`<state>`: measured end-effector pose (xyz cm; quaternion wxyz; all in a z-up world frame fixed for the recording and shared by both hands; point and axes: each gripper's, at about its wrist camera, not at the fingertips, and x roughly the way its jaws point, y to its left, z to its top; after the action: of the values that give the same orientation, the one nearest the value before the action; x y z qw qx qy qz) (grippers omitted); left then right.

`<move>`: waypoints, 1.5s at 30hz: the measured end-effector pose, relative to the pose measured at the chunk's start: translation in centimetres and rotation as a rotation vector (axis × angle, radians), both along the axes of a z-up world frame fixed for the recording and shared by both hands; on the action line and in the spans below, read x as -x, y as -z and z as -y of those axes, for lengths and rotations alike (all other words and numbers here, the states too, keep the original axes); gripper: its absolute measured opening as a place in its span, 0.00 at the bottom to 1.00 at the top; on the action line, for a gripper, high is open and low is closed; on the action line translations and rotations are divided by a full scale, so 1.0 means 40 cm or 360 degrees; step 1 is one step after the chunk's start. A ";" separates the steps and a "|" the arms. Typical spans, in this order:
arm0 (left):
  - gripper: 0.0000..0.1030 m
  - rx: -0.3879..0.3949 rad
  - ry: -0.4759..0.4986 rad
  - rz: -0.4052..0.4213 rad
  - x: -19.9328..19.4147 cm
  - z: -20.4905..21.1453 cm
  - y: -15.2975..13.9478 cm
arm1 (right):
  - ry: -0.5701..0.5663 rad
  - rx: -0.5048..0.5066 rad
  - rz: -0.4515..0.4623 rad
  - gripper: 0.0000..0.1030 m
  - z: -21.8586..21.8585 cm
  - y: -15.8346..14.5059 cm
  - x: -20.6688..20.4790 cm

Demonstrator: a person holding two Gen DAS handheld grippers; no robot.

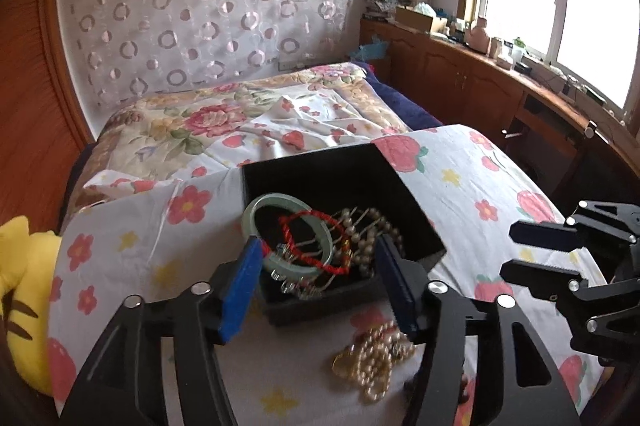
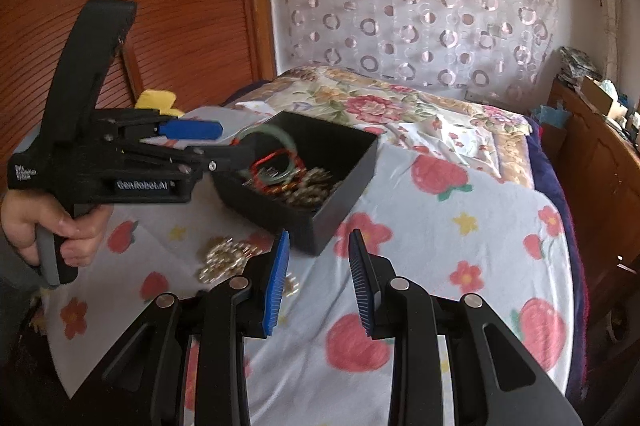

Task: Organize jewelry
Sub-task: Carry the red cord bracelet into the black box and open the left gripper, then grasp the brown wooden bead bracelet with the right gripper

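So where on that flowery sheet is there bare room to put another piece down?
Free: the stretch of strawberry-print sheet right of the black open box, toward the right gripper. Crowded: the box itself, and the patch before it, where the loose pearl-bead heap lies under the left gripper.

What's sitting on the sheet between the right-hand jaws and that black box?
Only bare flowered sheet lies between the right gripper and the black box, as the right wrist view shows. The loose gold bead pile lies off to the side.
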<state>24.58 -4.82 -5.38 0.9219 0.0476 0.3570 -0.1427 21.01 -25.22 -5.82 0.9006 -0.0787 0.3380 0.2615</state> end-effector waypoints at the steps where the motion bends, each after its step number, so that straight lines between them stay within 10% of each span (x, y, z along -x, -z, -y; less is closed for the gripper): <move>1: 0.60 0.0016 -0.0005 0.0004 0.010 -0.007 0.000 | -0.0015 0.0002 -0.0004 0.32 -0.008 0.006 0.010; 6: 0.79 0.0070 -0.0037 0.0039 0.059 -0.059 0.013 | -0.0080 -0.0013 -0.0051 0.32 -0.039 0.034 0.045; 26: 0.81 0.0116 -0.0052 -0.0038 0.177 -0.127 0.112 | -0.0169 -0.0031 -0.0342 0.29 -0.104 0.142 0.037; 30: 0.81 0.0115 -0.0053 -0.0041 0.182 -0.127 0.117 | -0.0204 -0.0048 -0.0294 0.15 -0.102 0.125 0.055; 45: 0.81 0.0100 -0.0034 -0.0083 0.202 -0.105 0.128 | -0.0185 -0.0066 -0.0021 0.14 -0.031 -0.014 0.132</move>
<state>16.51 -0.62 -10.51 0.9148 0.0110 0.3768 -0.1452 15.75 -23.97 -5.27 0.8832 -0.0778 0.3333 0.3208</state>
